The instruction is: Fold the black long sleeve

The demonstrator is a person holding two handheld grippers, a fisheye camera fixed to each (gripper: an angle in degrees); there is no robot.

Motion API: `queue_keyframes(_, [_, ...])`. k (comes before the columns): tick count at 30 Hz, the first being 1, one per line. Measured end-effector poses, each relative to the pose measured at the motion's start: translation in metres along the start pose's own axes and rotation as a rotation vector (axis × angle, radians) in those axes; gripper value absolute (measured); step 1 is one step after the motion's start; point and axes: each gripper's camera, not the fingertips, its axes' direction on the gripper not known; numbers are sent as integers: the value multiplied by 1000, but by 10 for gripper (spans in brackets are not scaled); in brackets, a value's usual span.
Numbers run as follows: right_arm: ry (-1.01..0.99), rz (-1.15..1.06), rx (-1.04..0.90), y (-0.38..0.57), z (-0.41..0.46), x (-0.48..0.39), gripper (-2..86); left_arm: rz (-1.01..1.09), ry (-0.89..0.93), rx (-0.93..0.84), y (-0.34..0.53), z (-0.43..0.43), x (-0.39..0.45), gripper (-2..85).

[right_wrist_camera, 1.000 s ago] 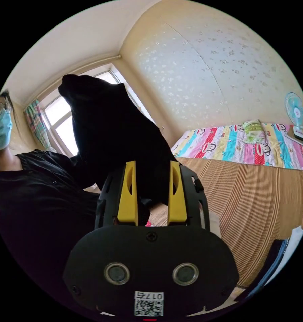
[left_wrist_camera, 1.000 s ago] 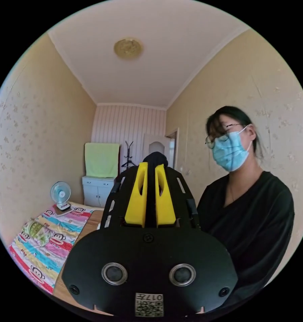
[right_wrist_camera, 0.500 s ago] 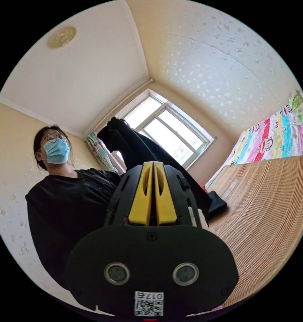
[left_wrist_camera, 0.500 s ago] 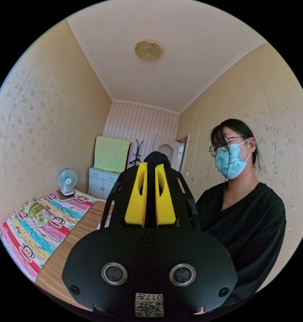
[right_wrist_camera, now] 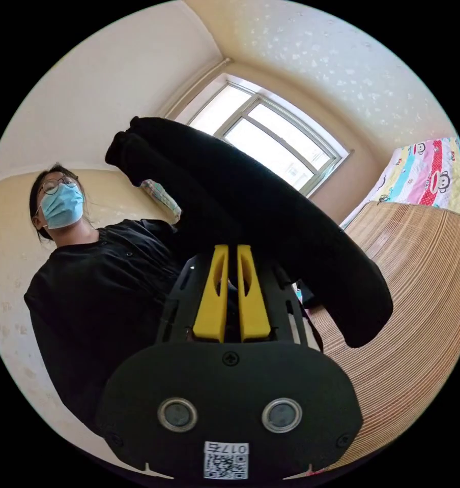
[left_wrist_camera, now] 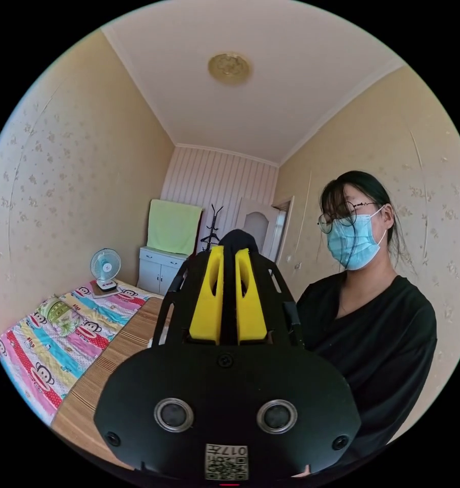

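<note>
The black long sleeve (right_wrist_camera: 270, 213) hangs in the air as a thick dark band that crosses the right gripper view, from upper left down to the right over the mat. My right gripper (right_wrist_camera: 229, 250) points up into it, its yellow jaws nearly together with black cloth in the thin gap. In the left gripper view, my left gripper (left_wrist_camera: 229, 250) is shut on a bunch of the same black cloth (left_wrist_camera: 236, 238), which bulges just past the jaw tips. The person holding both grippers, in a black top (left_wrist_camera: 377, 330), stands close to them.
A bamboo mat (right_wrist_camera: 423, 305) covers the bed. A colourful quilt (left_wrist_camera: 47, 351) lies along the wall, with a small fan (left_wrist_camera: 105, 267) on it. A white cabinet (left_wrist_camera: 156, 264) under a green towel stands at the far end. A bright window (right_wrist_camera: 270, 147) is behind the garment.
My right gripper went from open around the cloth to shut on it. The garment now swings up and across the right gripper view. The left gripper keeps its hold; both cameras tilted.
</note>
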Motion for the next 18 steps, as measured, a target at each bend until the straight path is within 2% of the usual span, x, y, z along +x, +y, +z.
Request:
queue_keyframes(6, [120,-82,232,2,-95,-75,32,-62,-165,23,3,-95,2,39])
queue_keyframes(9, [101,-232,341,3,-136,-143,29,-156,-142,0,32,-130,16,39])
queue_keyframes(11, [191,-353,397,6,-153,-208,27,-135,-166,-29,48,-136,42,39])
queue_keyframes(13, [333,-374,418,2,-160,-249,27,-122,-268,-55,54,-136,70,39])
queue_keyframes(15, [497,-342,442,-13,-161,-280,28,-146,-296,-44,43,-134,70,39])
queue_keyframes(17, [708,-104,589,-45,-162,-299,29,-281,-316,-15,23,-132,47,38])
queue_keyframes(18, [763,-62,622,-53,-159,-302,29,-395,-356,-14,10,-129,23,38])
